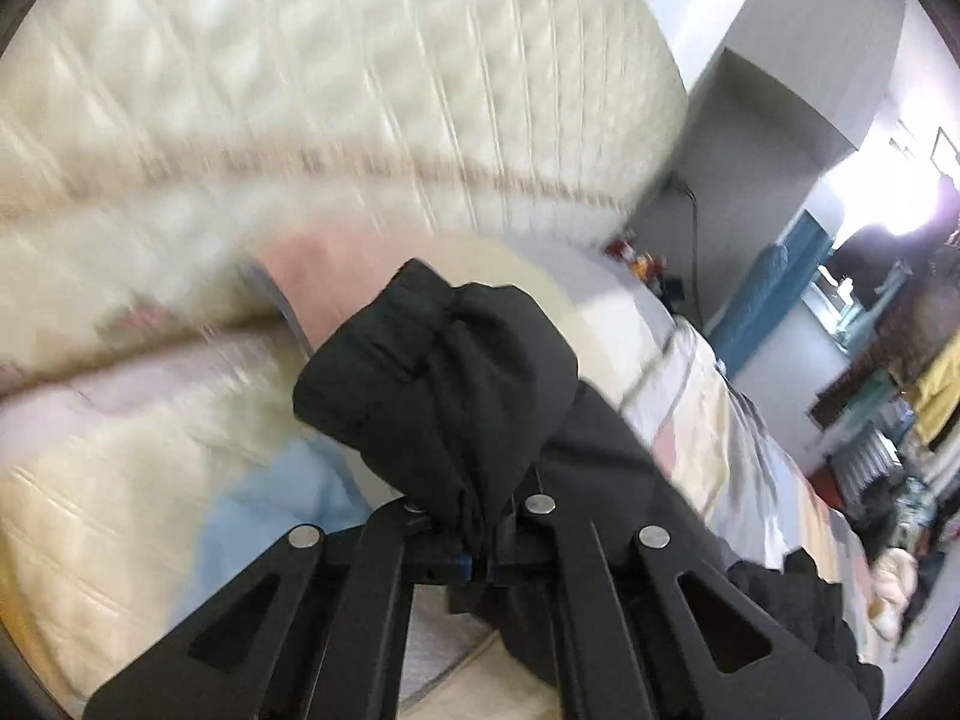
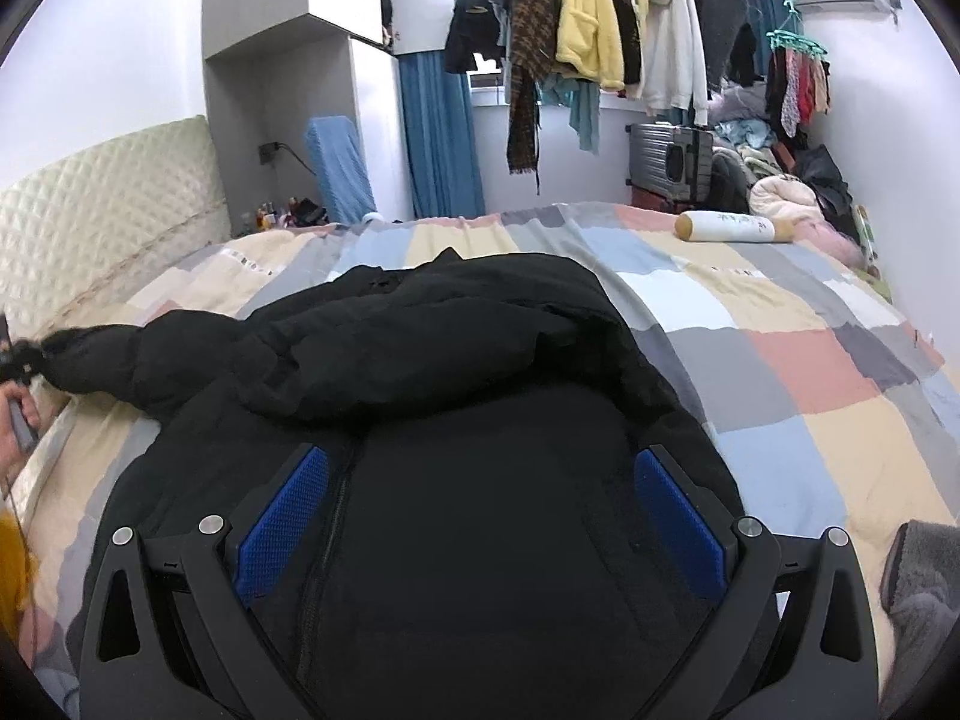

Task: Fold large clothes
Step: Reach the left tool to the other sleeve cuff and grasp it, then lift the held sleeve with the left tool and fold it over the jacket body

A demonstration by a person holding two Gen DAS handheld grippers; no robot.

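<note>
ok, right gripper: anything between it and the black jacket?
Nothing visible. The right gripper is open, its blue pads straddling the black jacket with only jacket fabric between them. The left gripper is already shut on the sleeve, out at the far left in the right wrist view.

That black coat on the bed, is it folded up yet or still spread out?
Mostly spread out. The black coat lies open across the checked bedspread, with one sleeve stretched sideways, its cuff pinched in the left claw.

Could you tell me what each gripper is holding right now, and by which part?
The left gripper is shut on the black jacket's sleeve cuff. The right gripper is open, holding nothing.
</note>
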